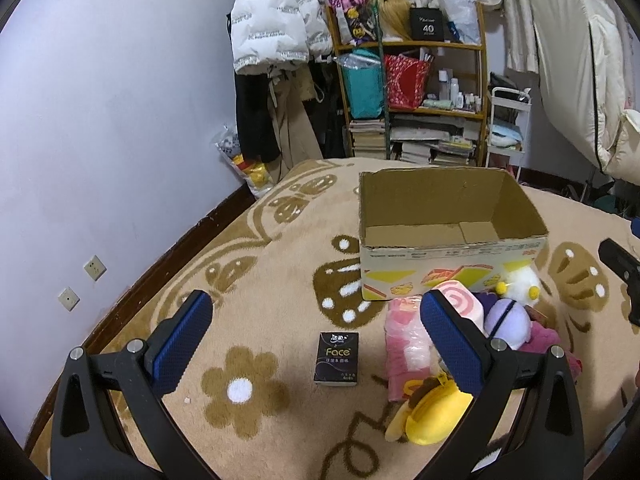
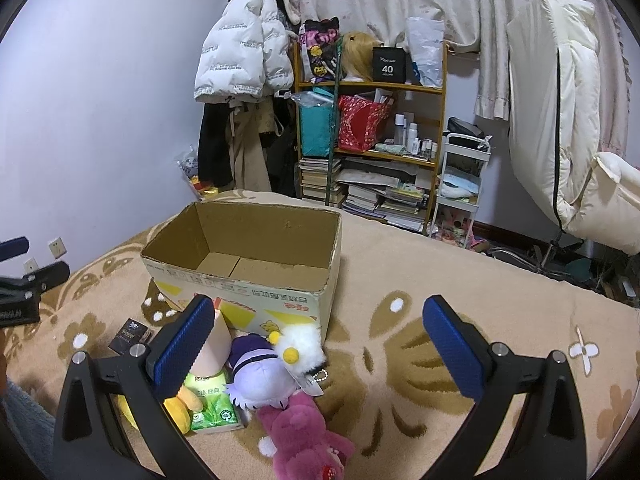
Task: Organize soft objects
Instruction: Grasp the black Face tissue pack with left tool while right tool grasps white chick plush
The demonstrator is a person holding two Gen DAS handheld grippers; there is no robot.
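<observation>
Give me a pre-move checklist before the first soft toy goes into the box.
1. Cardboard box open on top, nothing inside: ok.
2. Left gripper open, holding nothing: ok.
3. Right gripper open, holding nothing: ok.
4. Toys within view: purple plush, white plush and pink plush lie in front of the box: ok.
5. Pile free of tangles: the plushes touch and overlap, so lifting only one: cannot tell.
6. Black tissue pack lies apart from the pile, between the left fingers' line: ok.
</observation>
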